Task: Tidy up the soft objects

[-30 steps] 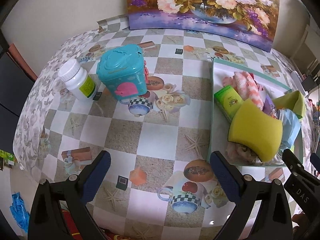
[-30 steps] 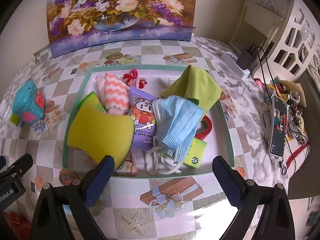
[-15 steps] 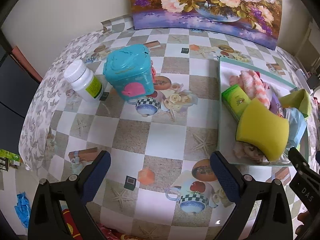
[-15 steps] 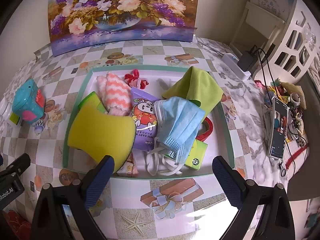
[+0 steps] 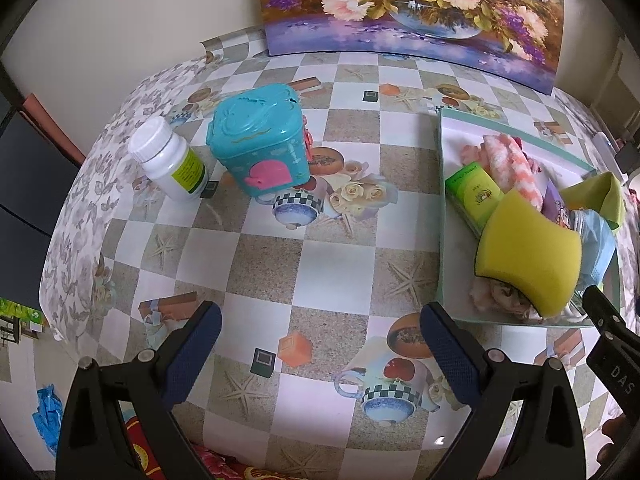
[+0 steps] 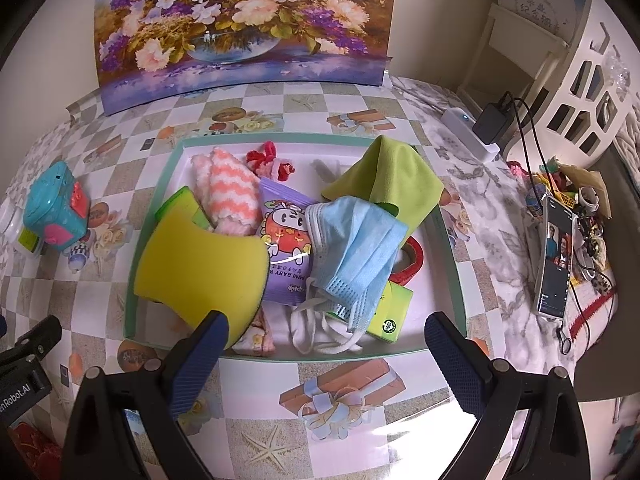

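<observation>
My table, under a checked printed cloth, carries a teal tray of soft things, a turquoise box, a white bottle, a phone and a flower painting.

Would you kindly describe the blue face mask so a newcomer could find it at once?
Start at the green-rimmed tray in front of the flower painting. At its middle, a pale blue pleated face mask drapes over a purple wipes packet. Only it trails white ear loops.

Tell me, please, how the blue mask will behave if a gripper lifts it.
The blue mask is thin pleated fabric draped over other things, so it will probably sag and weigh little. Its white ear loops lie tangled, so they may drag neighbours along.
</observation>
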Demonstrator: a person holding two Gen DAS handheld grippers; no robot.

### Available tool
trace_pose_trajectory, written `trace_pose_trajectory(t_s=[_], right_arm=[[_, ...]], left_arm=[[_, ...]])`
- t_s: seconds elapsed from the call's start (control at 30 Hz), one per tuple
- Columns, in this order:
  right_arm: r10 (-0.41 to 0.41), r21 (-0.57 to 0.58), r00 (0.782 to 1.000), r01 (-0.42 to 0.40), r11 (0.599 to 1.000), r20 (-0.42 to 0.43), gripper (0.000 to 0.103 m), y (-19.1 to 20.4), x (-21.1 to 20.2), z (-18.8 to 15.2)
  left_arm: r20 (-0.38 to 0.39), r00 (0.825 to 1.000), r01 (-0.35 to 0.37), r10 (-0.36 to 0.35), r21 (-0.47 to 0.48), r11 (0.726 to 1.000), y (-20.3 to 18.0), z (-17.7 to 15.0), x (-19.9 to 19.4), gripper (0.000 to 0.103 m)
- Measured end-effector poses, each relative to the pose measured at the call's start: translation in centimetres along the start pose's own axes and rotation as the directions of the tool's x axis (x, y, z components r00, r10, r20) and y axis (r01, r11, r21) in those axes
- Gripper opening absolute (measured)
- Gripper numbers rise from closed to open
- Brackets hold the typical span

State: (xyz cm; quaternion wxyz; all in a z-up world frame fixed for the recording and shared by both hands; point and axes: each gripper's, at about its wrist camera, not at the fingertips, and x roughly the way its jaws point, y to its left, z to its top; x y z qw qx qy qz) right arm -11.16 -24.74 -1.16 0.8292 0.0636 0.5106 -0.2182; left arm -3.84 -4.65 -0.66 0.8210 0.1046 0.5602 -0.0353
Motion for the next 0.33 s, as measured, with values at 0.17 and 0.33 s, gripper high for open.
trace_pose_trajectory(t_s=[0.17,0.33], right_arm=[[-0.002,0.008,1.0,0.002,1.0,0.001,0.1,-0.22,-0.05,0.01],[-0.001,0.011,1.0,0.001,1.0,0.002,0.1,-0.26,-0.11,0.04]], left_arm=[[0.007,1.0,0.001,-0.001,0.003,1.0,-0.08,-0.02,-0.05,0.099],[0.014,1.0,0.015,-0.015,0.005,1.0,0.0,0.02,-0.2,0.099]])
